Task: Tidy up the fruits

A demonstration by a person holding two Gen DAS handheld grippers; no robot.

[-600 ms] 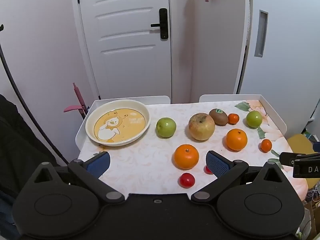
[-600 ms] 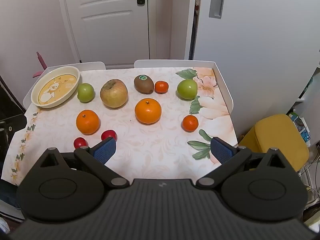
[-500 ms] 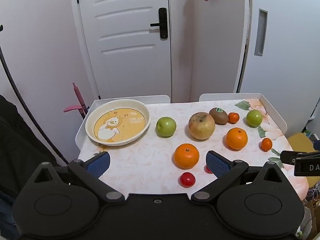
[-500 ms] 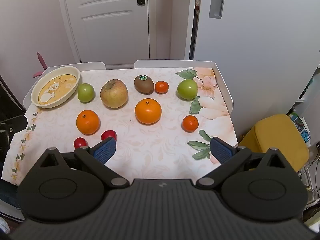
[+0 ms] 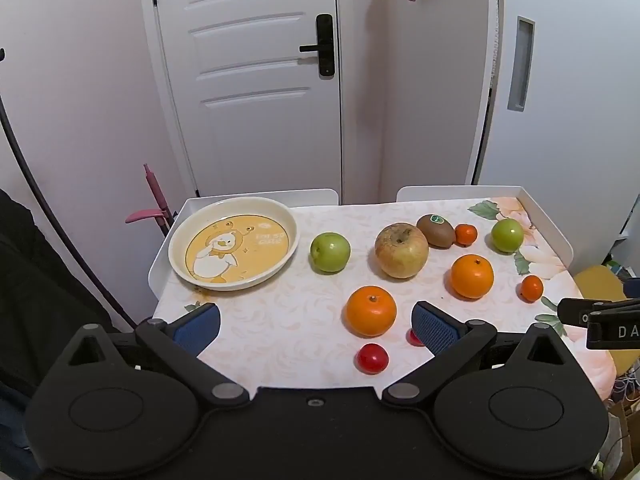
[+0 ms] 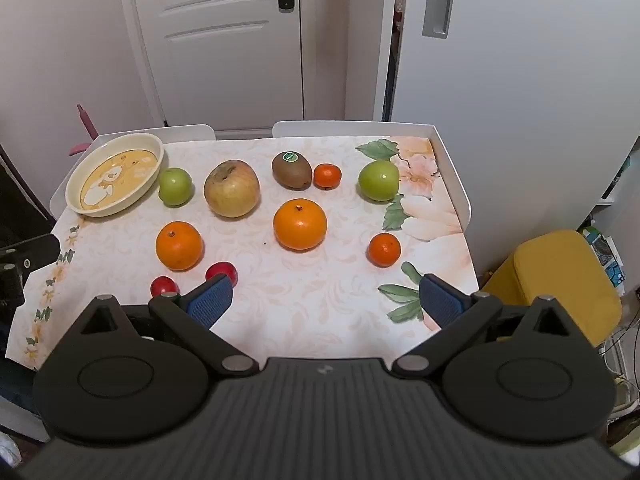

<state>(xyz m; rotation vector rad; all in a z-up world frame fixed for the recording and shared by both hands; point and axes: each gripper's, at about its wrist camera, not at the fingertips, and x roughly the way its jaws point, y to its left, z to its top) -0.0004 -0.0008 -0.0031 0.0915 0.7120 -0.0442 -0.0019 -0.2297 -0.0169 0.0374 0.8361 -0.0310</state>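
My left gripper (image 5: pixel 316 322) and right gripper (image 6: pixel 326 296) hang wide open, empty. My left gripper's right finger half hides one small red tomato (image 5: pixel 414 338) on the near counter (image 5: pixel 288 320); scattered fruits lie beyond.

A white panelled door (image 5: pixel 256 80) (black handle) stands far behind the table (image 6: pixel 312 300); a yellow stool (image 6: pixel 560 280) sits right.

Bare tablecloth (image 6: pixel 304 304) lies open along the near right edge. Oranges (image 6: pixel 299 224) and apples (image 6: pixel 231 188) crowd the middle; the plate (image 6: pixel 76 196) blocks the far left corner.
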